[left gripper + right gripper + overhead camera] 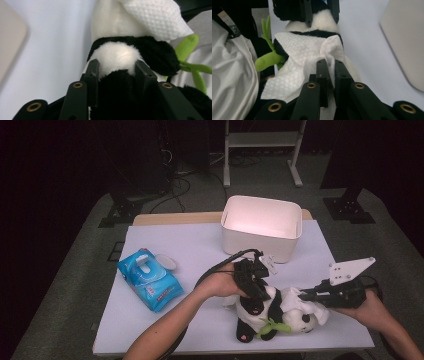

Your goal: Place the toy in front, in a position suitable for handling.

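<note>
A black and white panda plush (270, 312) lies on the white table near the front edge, with a green leaf (272, 326) at its neck. My left gripper (255, 287) comes down on its body from the left. In the left gripper view its jaws (117, 68) squeeze the panda's fur (117, 53) from both sides. My right gripper (306, 296) reaches in from the right, shut on a white wipe (300, 304) that lies over the panda's head. In the right gripper view the jaws (331, 67) pinch a fold of the wipe (297, 50).
A white bin (261, 227) stands open at the back of the table, just behind the panda. A blue pack of wipes (149, 280) with its lid flipped open lies at the left. The table's front edge runs close under the panda.
</note>
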